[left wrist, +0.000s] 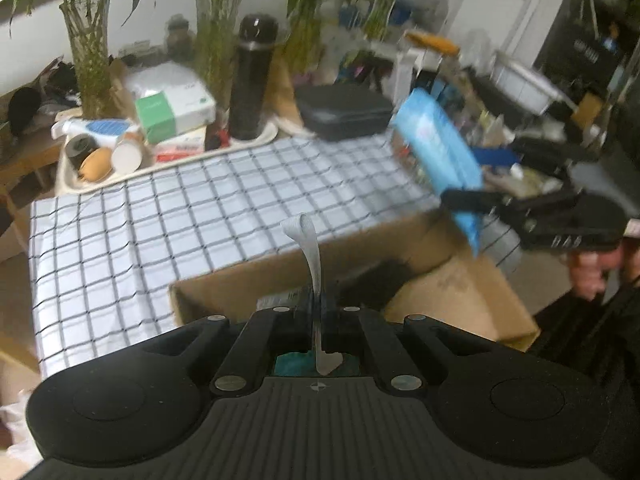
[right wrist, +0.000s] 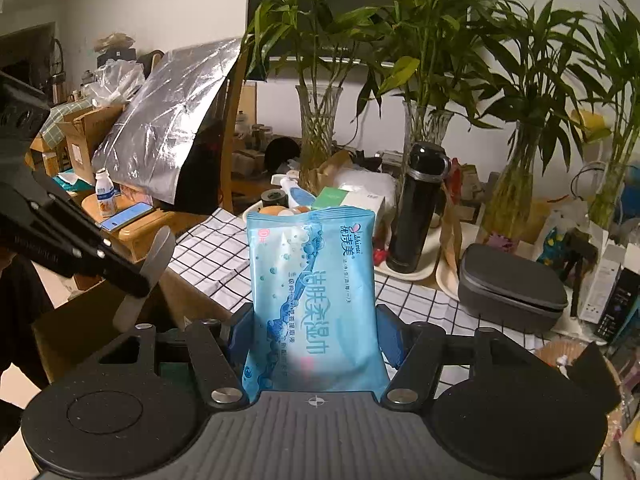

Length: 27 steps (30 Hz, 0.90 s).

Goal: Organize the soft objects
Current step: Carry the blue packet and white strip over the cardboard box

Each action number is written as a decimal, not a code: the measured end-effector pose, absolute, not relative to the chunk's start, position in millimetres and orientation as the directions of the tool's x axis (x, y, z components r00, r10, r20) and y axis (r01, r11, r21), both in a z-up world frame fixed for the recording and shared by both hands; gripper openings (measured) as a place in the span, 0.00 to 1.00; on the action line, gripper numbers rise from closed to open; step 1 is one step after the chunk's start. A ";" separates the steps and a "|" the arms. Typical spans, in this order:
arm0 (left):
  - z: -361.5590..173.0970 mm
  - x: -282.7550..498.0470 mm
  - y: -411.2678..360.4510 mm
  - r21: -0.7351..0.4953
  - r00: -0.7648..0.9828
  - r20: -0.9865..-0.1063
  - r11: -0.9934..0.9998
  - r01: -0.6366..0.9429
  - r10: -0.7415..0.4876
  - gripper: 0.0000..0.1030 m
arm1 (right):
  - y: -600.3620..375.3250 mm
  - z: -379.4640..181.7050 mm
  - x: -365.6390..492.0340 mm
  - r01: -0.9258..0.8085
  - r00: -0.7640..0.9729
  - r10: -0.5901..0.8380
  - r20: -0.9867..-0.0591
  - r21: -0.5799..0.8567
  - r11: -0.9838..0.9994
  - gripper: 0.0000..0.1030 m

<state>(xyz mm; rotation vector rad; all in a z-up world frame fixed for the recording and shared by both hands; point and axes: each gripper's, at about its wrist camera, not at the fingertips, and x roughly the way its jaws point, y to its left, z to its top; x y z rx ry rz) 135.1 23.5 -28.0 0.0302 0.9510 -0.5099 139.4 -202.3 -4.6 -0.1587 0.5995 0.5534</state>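
Left tongs (left wrist: 319, 312) pinched tight on a thin grey-white flat strip (left wrist: 311, 252), which sticks up past the tips and curls over at the top; its lower end pokes out behind the jaws. Right tongs (right wrist: 316, 320) spread about halfway, clamped on the sides of a light blue soft plastic pack of wet wipes (right wrist: 314, 292), pack upright between the blue pads, printed face toward the camera. In the left wrist view the same pack (left wrist: 440, 152) is held tilted in the air, above the right edge of the counter, blurred.

Below both tongs: open brown cardboard box (left wrist: 440, 292), just off the near edge of the counter, something dark inside, can't tell what. Counter covered by a white cloth with black grid lines (left wrist: 160, 216), near part bare. Along the far edge: tall black cylindrical thermos flask (right wrist: 418, 208) on a cream tray (left wrist: 268, 136), dark grey rounded zip case (right wrist: 508, 288) toward the right, green-and-white carton (left wrist: 172, 110) toward the left, glass vases of green bamboo stalks (right wrist: 318, 128) behind. A hand (left wrist: 596, 272) grips the right tool's handle.
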 end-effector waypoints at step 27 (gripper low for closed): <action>-16.9 84.5 57.8 -0.106 0.584 -0.772 0.957 0.270 -0.250 0.47 | -144.2 -10.1 91.2 -0.741 0.565 0.568 -0.599 -0.065 0.669 0.64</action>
